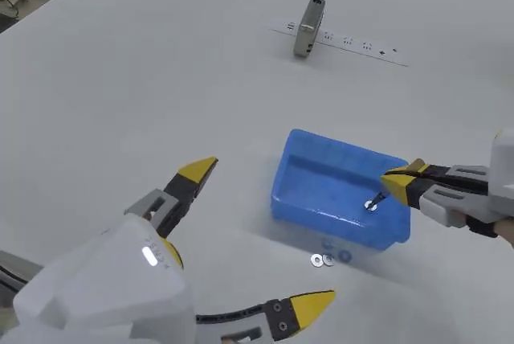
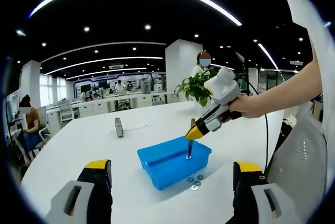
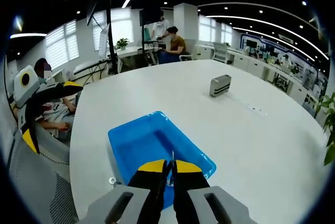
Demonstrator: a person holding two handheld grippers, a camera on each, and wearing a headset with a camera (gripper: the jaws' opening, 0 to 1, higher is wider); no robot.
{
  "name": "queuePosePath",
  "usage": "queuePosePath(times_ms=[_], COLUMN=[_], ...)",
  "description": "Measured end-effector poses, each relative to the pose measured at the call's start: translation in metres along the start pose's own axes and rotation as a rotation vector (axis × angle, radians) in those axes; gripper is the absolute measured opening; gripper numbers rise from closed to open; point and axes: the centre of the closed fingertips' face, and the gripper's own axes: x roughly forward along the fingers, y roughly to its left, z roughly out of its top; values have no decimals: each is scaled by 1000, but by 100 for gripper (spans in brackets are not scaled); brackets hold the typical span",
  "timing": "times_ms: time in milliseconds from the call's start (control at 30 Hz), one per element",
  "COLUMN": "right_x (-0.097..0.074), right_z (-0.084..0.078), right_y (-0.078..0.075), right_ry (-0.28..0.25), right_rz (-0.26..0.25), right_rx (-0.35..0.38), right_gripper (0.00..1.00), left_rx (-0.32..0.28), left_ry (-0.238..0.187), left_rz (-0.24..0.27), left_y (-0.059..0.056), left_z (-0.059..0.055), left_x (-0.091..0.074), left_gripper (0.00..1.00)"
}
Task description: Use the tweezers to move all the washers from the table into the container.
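Where hand-held gripper's (image 1: 396,179) tweezers (image 1: 377,198) end — washer (image 1: 370,205).

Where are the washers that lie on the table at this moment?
In the head view the washers lie together on the white table, just outside the near wall of the blue container, on the person's side.

Open blue container (image 1: 321,183) lower right; tweezers (image 1: 378,198) tip-down inside, at one washer (image 1: 371,206); three washers (image 1: 328,260) lie just below it.
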Motion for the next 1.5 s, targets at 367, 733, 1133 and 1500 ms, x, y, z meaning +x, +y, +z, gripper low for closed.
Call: queuePosePath(times_ms=[367,733,1133,1500], right_x=[-21,-51,-28,-23], right_z=[23,20,-35,-40], right_y=[10,65,97,103], right_ry=[-60,-94,31,14], right_rz=[-3,57,102,117], right_rx=[8,37,2,-40], right_gripper=[1,1,1,2], left_rx=[-9,-19,-20,-21], left_ry=[11,23,35,48], left_rz=[-6,-19,-26,-32], left_y=[0,-2,-3,-4], left_z=[-4,-7,-9,-12], left_x=[0,1,1,1], left_gripper=[99,99,97,97])
